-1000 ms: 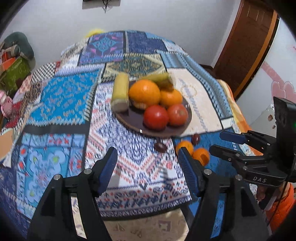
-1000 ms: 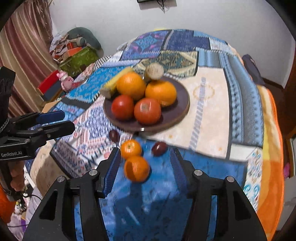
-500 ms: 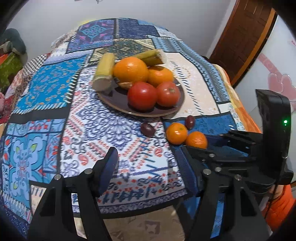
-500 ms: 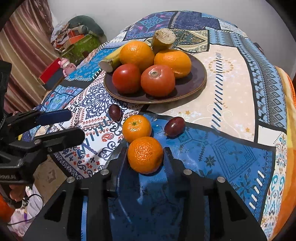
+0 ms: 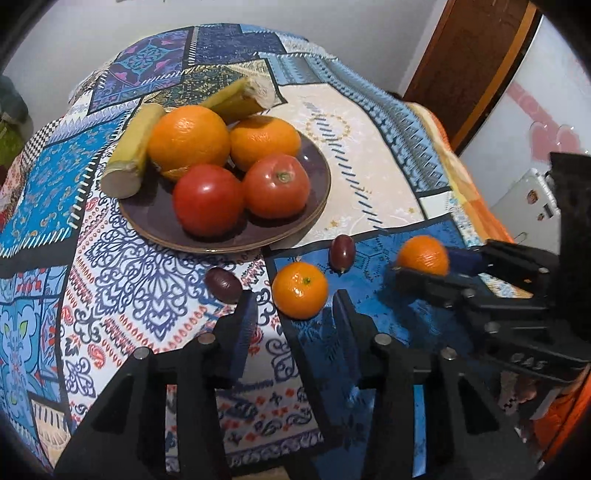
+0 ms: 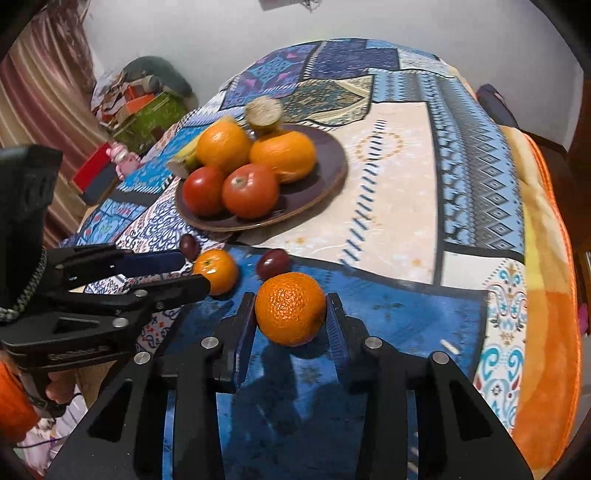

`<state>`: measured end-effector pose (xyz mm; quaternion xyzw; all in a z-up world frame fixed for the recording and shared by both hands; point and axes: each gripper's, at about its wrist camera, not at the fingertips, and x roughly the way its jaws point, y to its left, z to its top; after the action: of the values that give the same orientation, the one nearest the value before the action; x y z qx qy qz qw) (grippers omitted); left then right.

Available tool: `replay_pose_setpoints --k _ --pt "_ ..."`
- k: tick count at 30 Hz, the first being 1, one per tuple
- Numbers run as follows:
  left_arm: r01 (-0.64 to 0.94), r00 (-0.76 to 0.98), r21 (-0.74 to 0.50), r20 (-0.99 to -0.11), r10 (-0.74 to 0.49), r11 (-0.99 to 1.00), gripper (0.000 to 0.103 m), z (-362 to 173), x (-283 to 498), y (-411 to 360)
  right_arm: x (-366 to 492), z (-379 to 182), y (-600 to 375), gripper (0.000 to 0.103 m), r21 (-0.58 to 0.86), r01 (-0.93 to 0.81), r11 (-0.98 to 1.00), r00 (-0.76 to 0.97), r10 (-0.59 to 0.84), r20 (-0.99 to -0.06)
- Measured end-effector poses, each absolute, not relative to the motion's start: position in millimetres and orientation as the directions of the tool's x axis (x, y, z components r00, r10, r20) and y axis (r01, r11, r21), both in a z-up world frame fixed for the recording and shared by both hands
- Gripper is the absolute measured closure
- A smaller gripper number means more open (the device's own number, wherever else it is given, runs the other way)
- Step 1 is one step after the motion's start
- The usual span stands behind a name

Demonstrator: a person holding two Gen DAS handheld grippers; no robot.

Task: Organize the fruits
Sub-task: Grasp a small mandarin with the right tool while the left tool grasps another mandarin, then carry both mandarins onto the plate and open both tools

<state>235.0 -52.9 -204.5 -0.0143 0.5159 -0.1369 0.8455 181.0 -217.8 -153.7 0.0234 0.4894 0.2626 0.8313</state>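
The right hand-held gripper (image 6: 291, 314) pinches the small, light, soft-skinned mandarin (image 6: 290, 308) at its widest girth, apparently lifted, while the left hand-held gripper (image 5: 293, 314) gapes empty near its twin mandarin (image 5: 300, 290).

Patchwork-patterned cloth (image 6: 406, 177) in blues, cream and orange, draped over the surface. White wall (image 6: 229, 33) behind. Brown wooden door (image 5: 476, 55) at the far right of the left view. Striped curtain (image 6: 40, 92) at the left of the right view, with a pile of boxes (image 6: 147, 107) and a pink toy (image 6: 123, 160) near it.
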Motion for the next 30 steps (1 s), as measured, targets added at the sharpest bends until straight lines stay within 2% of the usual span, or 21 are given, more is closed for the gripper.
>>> replay_pose_setpoints --k 4,6,13,30 --pt "0.21 0.418 -0.143 -0.881 -0.221 0.967 0.06 -213 244 -60 183 -154 -220 0.069 0.298 -0.413 0.861 0.384 0.461 -0.8" --pt "0.213 0.419 -0.143 -0.88 -0.222 0.967 0.068 -215 247 -63 183 -154 -221 0.069 0.303 -0.413 0.859 0.384 0.465 -0.797" --pt "0.214 0.452 -0.118 -0.868 -0.205 0.97 0.068 -207 244 -61 187 -149 -218 0.069 0.303 -0.419 0.856 0.391 0.472 -0.791" --pt "0.139 0.601 -0.1 -0.782 -0.164 0.985 0.068 -141 261 -2 227 -123 -201 0.069 0.275 -0.427 0.862 0.46 0.468 -0.754"
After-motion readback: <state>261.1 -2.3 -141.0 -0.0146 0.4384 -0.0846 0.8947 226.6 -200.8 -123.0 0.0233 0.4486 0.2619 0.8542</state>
